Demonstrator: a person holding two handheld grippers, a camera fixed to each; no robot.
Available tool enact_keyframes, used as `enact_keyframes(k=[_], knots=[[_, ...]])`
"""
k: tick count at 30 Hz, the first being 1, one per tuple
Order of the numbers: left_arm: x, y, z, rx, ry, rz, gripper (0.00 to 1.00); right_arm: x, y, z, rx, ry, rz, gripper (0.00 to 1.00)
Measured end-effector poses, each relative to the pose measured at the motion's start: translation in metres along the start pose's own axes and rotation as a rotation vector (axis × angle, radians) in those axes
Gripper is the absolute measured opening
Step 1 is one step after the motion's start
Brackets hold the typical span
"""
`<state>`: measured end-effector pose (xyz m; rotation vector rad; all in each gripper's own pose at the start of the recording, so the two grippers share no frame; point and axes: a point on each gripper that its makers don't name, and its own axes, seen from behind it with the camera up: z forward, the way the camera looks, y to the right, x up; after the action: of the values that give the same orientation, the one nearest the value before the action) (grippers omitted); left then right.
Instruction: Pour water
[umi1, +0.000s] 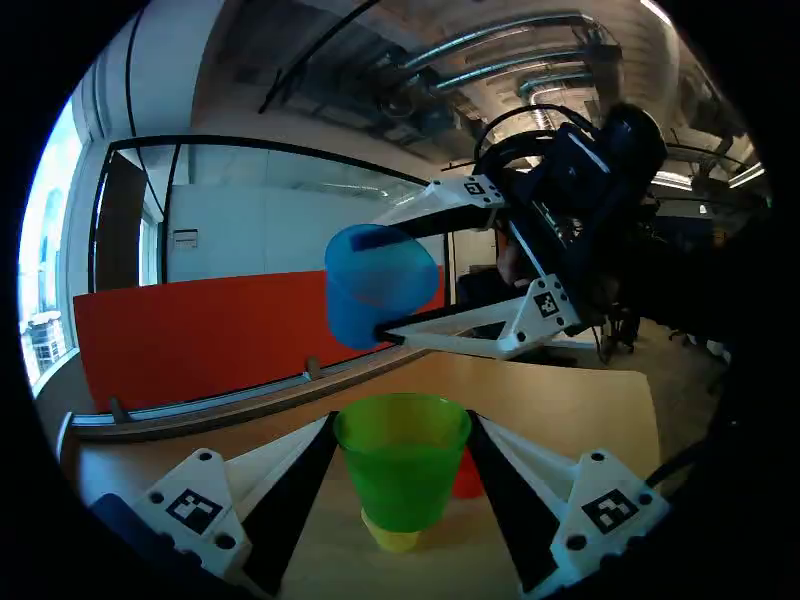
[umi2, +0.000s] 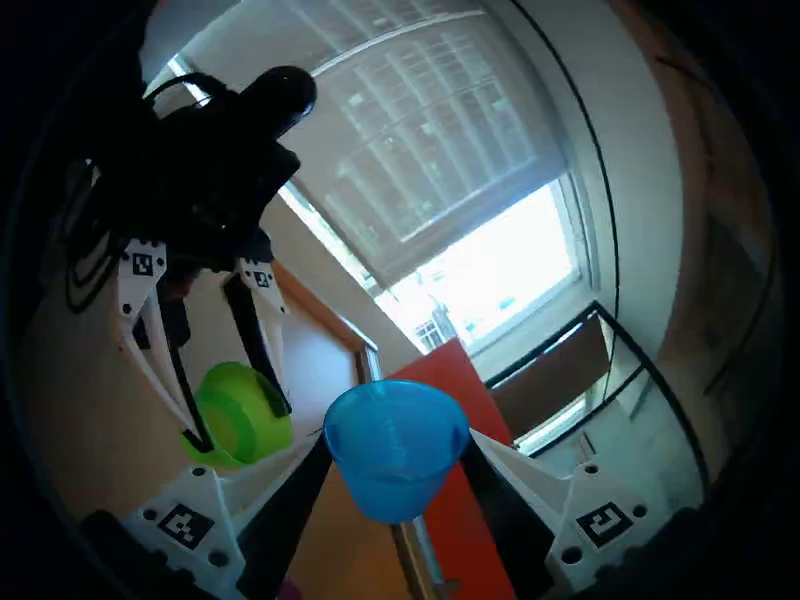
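Note:
A green cup (umi1: 403, 470) stands upright between my left gripper's (umi1: 403, 480) fingers, which press on its sides. Above and behind it the right gripper (umi1: 385, 285) holds a blue cup (umi1: 372, 283) tipped on its side, mouth toward the camera. In the right gripper view the blue cup (umi2: 394, 458) sits clamped in my right gripper (umi2: 395, 470). The green cup (umi2: 236, 416) shows at the left, held by the left gripper (umi2: 235, 420). No water stream is visible.
A wooden table (umi1: 560, 400) lies below the cups. A yellow cup (umi1: 392, 538) and a red cup (umi1: 468, 480) stand on it just behind the green one. An orange panel (umi1: 200, 335) and glass wall run along the far side. A bright window (umi2: 480, 270) is behind.

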<state>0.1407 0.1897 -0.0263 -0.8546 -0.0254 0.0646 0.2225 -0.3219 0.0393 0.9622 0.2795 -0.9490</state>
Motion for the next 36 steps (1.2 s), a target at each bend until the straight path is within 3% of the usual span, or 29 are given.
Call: enact_keyframes(k=[17,24,30,36], knots=[[0.005,-0.002,-0.002,0.013,-0.002,0.009,0.90,-0.013,-0.007,-0.007,0.020,-0.021,0.412,0.90],[0.004,-0.002,-0.004,0.014,-0.006,0.012,0.90,-0.017,-0.017,-0.009,0.061,-0.042,0.575,0.90],[0.003,-0.003,-0.005,0.016,-0.011,0.014,0.90,-0.025,-0.025,-0.011,0.085,-0.069,0.659,0.90],[0.004,-0.004,-0.005,0.017,-0.013,0.014,0.90,-0.025,-0.027,-0.011,0.089,-0.076,0.705,0.90]])
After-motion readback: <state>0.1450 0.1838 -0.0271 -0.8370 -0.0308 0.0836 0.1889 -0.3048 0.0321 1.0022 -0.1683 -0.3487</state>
